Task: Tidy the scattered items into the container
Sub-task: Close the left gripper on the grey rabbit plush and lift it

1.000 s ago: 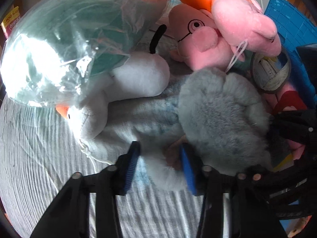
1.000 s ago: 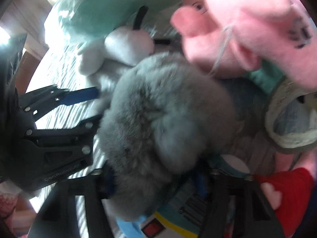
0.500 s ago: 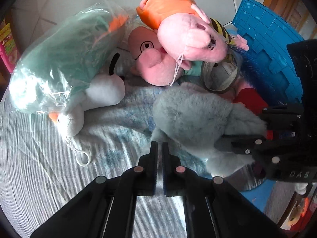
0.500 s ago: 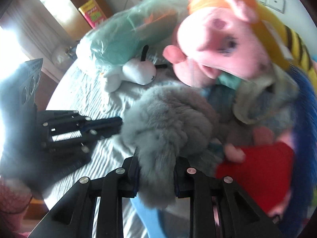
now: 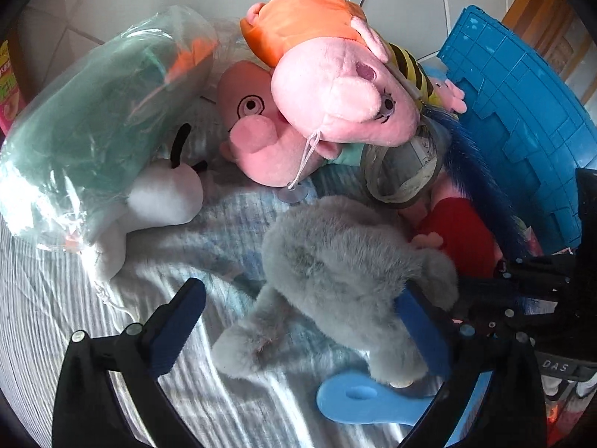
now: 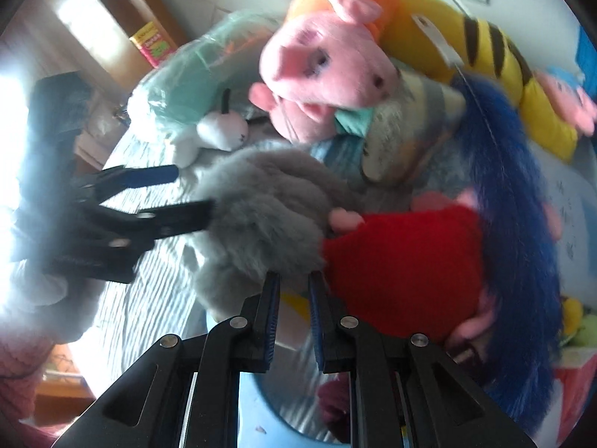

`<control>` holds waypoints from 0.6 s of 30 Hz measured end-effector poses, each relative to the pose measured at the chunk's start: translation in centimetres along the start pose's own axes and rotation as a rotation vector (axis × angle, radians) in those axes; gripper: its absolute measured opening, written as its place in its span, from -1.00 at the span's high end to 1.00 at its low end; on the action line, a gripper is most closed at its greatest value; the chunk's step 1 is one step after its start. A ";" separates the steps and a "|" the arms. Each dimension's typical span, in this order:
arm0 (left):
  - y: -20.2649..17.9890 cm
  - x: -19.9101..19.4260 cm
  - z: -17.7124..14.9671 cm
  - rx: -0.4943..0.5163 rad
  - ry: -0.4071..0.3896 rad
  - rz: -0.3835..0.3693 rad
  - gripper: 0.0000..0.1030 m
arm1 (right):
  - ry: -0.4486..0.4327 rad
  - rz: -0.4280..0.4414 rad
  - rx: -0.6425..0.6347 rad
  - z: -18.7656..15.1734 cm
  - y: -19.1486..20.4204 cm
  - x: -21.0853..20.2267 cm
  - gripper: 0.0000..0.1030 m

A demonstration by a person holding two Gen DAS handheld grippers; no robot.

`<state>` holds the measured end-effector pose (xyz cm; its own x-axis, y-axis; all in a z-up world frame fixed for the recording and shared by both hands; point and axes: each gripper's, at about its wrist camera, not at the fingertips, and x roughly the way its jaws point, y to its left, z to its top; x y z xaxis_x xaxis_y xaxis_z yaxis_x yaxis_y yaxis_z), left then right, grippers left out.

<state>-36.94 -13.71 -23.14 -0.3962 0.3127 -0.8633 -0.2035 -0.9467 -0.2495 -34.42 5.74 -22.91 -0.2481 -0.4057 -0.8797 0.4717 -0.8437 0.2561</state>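
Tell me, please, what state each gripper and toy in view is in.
Left gripper: jaws opening wide, gripping nothing.
Right gripper: nearly shut, pinching the grey plush by its fur.
Grey plush: held at one end, not yet in the container.
Teal plush: wrapped in a clear bag, lying on the bed.
Pig plush: lying on top of another pink plush.
Blue container: beside the pile.

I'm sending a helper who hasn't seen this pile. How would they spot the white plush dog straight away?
Start at the big teal plush sealed in a clear plastic bag on the left of the striped bedsheet. The white plush dog lies tucked against the bag's lower edge, left of the pink pig plush. It is the only white toy there, with a thin black ear sticking up.
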 end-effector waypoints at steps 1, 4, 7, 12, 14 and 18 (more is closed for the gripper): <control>0.1 0.2 0.0 0.001 0.001 -0.006 -1.00 | -0.007 -0.008 -0.017 0.2 0.2 -0.2 0.44; 0.5 0.6 0.0 0.006 0.000 -0.014 -0.99 | -0.022 -0.026 -0.068 1.0 0.8 -0.6 -0.20; 1.7 0.9 0.0 -0.006 0.001 0.002 -0.99 | -0.010 -0.017 -0.114 1.9 1.3 0.9 -0.21; 3.5 1.6 0.1 -0.058 0.018 0.014 -0.98 | 0.013 0.009 -0.112 2.3 0.7 1.2 -0.20; 4.0 1.3 0.0 -0.094 0.024 -0.018 -0.98 | 0.018 0.020 -0.096 2.4 0.2 1.1 -0.06; 3.3 -0.7 0.4 -0.134 0.002 -0.048 -0.98 | -0.003 0.024 -0.070 1.7 -0.6 0.1 -0.03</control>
<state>-37.66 -16.99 -23.23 -0.3871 0.3576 -0.8499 -0.1004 -0.9326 -0.3467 -36.17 5.61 -22.42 -0.2379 -0.4268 -0.8725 0.5354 -0.8071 0.2488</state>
